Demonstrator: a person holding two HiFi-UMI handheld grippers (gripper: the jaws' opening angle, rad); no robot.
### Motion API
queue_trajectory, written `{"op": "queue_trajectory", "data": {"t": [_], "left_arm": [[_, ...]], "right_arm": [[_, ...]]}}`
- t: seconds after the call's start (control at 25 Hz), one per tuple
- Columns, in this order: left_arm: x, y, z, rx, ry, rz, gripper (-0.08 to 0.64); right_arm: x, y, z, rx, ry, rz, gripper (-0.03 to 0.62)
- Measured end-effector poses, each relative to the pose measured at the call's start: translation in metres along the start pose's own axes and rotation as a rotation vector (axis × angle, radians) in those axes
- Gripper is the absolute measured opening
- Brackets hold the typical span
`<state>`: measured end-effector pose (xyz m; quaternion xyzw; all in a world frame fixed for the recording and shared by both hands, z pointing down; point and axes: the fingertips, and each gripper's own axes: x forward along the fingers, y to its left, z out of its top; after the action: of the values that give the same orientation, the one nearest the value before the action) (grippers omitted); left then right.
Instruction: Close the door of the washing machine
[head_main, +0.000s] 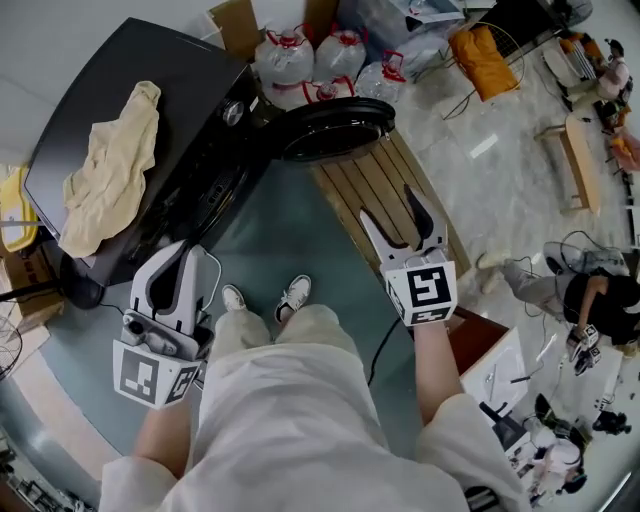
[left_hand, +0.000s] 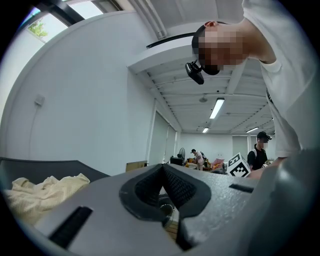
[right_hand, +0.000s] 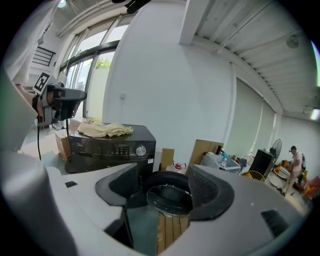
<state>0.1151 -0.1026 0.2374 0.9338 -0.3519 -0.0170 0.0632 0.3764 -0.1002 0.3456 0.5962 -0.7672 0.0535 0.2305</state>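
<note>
Pointing at the round door (head_main: 335, 128), the right hand-held gripper (head_main: 388, 203) is gaping wide. The door is hanging open off the washing machine (head_main: 180, 80). The left hand-held gripper (head_main: 190, 252) is sitting shut.

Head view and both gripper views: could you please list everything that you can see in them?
Black front-loading washing machine: one, black, upper left.
Round glass-windowed door: one, black, swung open at the machine's front.
Crumpled cream cloth: one, cream, on the machine's top.
Slatted wooden board: one, brown, on the floor below the door.
Clear water jugs with red handles: at least four, clear, behind the door.
Wooden bench: one, light brown, far right.
Left gripper: one, white, shut, empty.
Right gripper: one, white, open, empty, over the board.
</note>
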Motion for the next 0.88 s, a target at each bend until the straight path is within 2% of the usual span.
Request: {"op": "queue_trajectory", "data": {"t": [0.24, 0.44, 0.68, 0.88], "left_arm": [[-0.007, 0.008, -0.022, -0.008, 0.02, 0.064, 0.005], [-0.013, 0.01, -0.042, -0.014, 0.057, 0.105, 0.005], [-0.01, 0.004, -0.056, -0.017, 0.084, 0.123, 0.005], [-0.004, 0.0, -0.062, -0.015, 0.101, 0.121, 0.005]], "right_arm": [[0.057, -0.012, -0.016, -0.109, 0.036, 0.075, 0.291], [0.118, -0.024, -0.049, -0.225, 0.119, 0.122, 0.291], [0.175, -0.041, -0.074, -0.333, 0.177, 0.122, 0.298], [0.218, -0.048, -0.102, -0.413, 0.26, 0.158, 0.329]]}}
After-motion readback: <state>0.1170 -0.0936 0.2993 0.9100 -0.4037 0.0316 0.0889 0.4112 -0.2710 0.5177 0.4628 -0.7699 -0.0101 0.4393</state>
